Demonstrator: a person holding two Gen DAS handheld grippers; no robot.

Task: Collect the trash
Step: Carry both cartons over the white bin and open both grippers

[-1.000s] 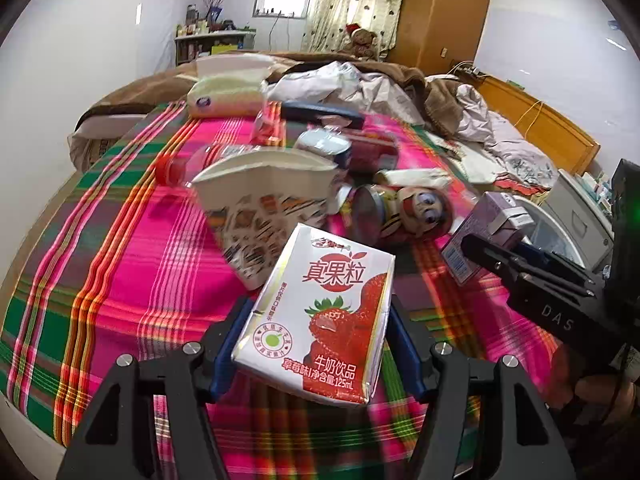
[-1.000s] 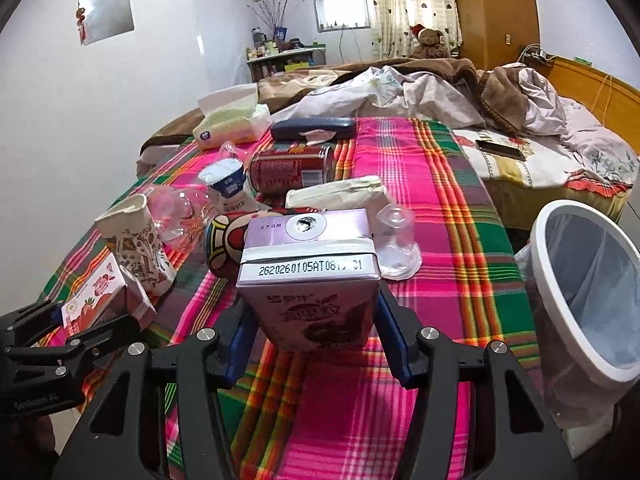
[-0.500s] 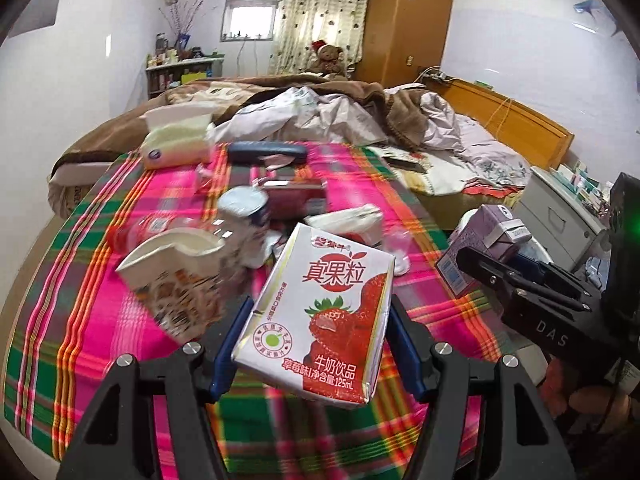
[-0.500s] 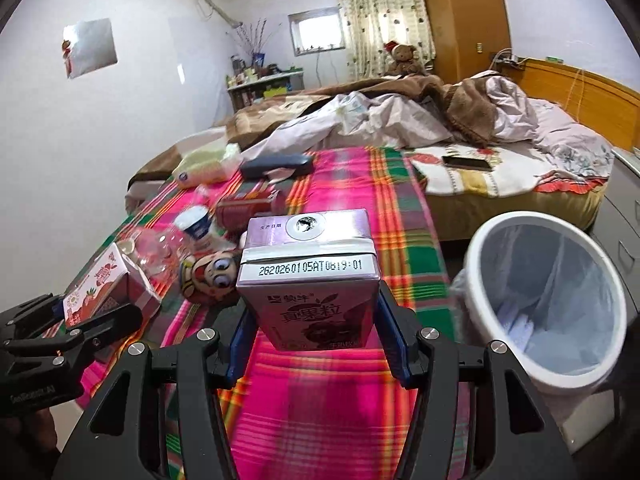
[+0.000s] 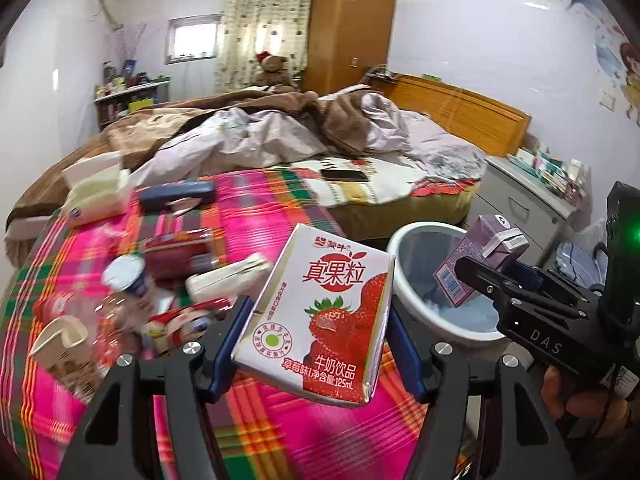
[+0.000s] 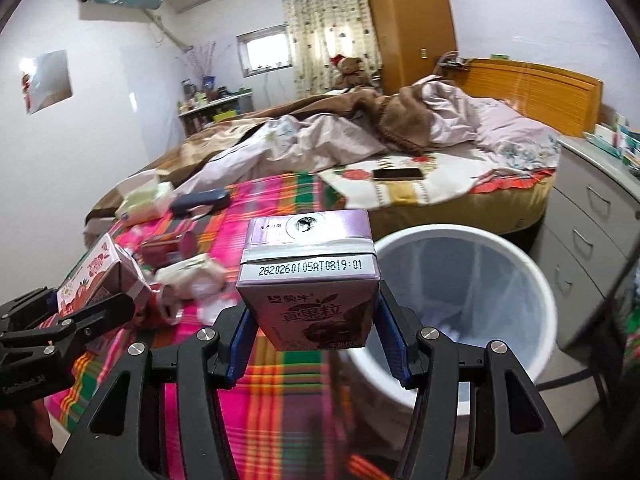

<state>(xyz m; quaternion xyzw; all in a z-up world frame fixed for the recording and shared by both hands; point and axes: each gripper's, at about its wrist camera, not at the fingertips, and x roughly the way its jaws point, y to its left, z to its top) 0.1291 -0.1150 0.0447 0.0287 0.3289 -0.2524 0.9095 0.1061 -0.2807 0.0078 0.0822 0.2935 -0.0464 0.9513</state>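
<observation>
My left gripper (image 5: 316,344) is shut on a white strawberry milk carton (image 5: 320,312), held above the plaid cloth. My right gripper (image 6: 316,340) is shut on a purple milk carton (image 6: 310,276), which hangs over the near left rim of the white bin (image 6: 532,280). In the left wrist view the right gripper (image 5: 486,280) holds the purple carton (image 5: 476,264) over the white bin (image 5: 408,280). The right wrist view shows the left gripper (image 6: 72,312) with the strawberry carton (image 6: 96,276) at the left edge.
Litter stays on the plaid cloth (image 5: 256,216): a red can (image 5: 180,252), a yoghurt cup (image 5: 126,276), a paper cup (image 5: 64,340), a white wrapper (image 5: 228,276), a tissue pack (image 5: 96,192). A phone (image 6: 398,174) lies on the bed. Grey drawers (image 6: 592,232) stand right of the bin.
Both grippers have swung right and risen a little with their cartons. The bin has come into the left wrist view and grown large in the right wrist view; the purple carton now reaches its rim.
</observation>
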